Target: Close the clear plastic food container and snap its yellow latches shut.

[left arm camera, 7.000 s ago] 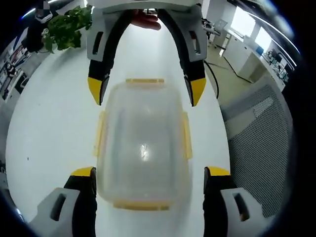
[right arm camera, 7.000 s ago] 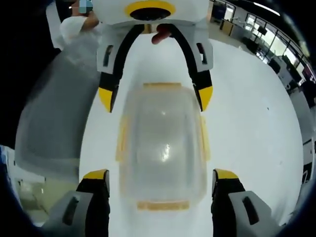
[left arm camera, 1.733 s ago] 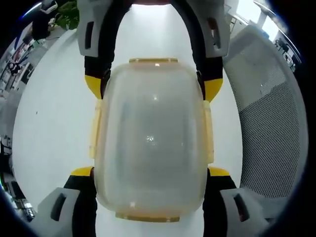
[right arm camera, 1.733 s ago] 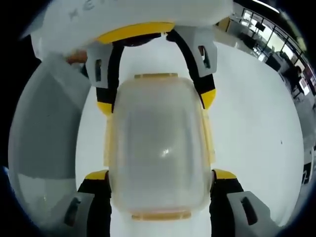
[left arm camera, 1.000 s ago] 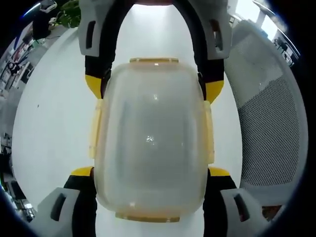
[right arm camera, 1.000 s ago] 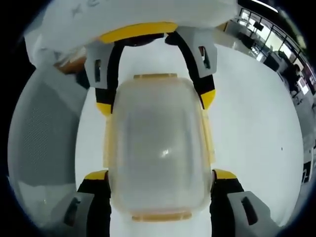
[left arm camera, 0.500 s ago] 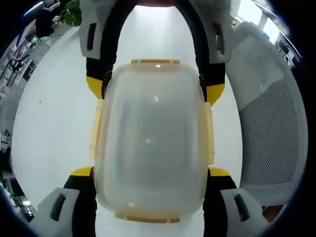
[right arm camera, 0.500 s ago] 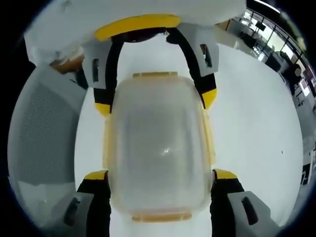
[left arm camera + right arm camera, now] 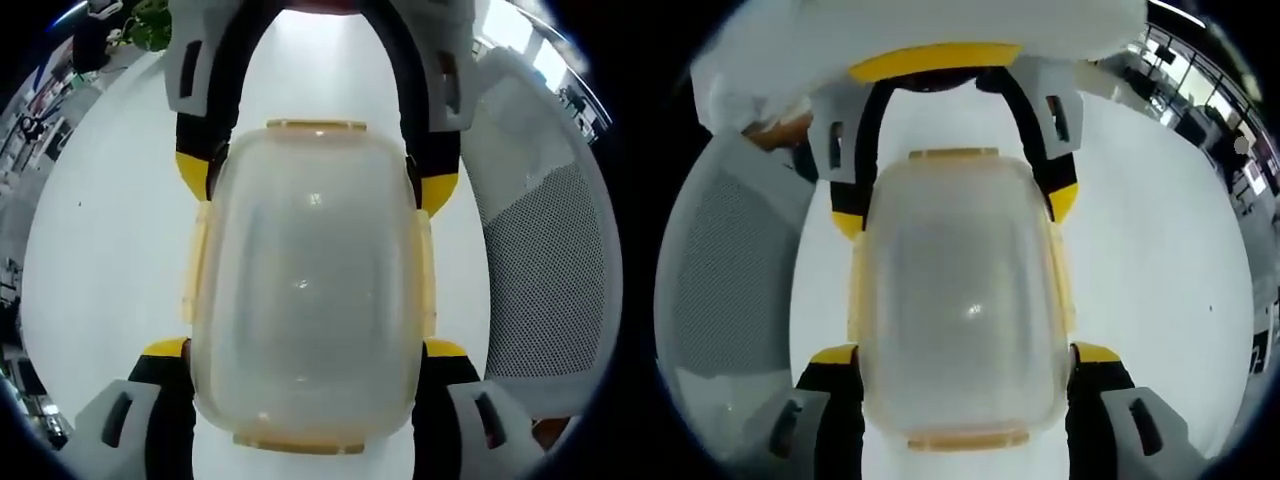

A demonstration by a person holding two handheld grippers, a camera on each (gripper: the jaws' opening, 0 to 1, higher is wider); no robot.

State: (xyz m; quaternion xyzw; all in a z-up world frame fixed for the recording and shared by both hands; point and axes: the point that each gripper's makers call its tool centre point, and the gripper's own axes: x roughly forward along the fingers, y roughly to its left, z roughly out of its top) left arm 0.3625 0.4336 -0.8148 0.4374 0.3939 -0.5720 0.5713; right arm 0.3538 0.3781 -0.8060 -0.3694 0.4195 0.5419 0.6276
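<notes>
On the white bench (image 9: 100,250), both grippers straddle the lidded container (image 9: 308,290), fingers wide, gripping nothing; next, I reckon, press the 3 o'clock latch (image 9: 424,270).

White table (image 9: 110,250), grey mesh chair (image 9: 545,270), green plant (image 9: 150,25)

We see the clear container (image 9: 305,290) lid-on on the white desk (image 9: 110,230), our left tongs (image 9: 305,350) straddling its near end, right tongs (image 9: 315,185) straddling the far end.
</notes>
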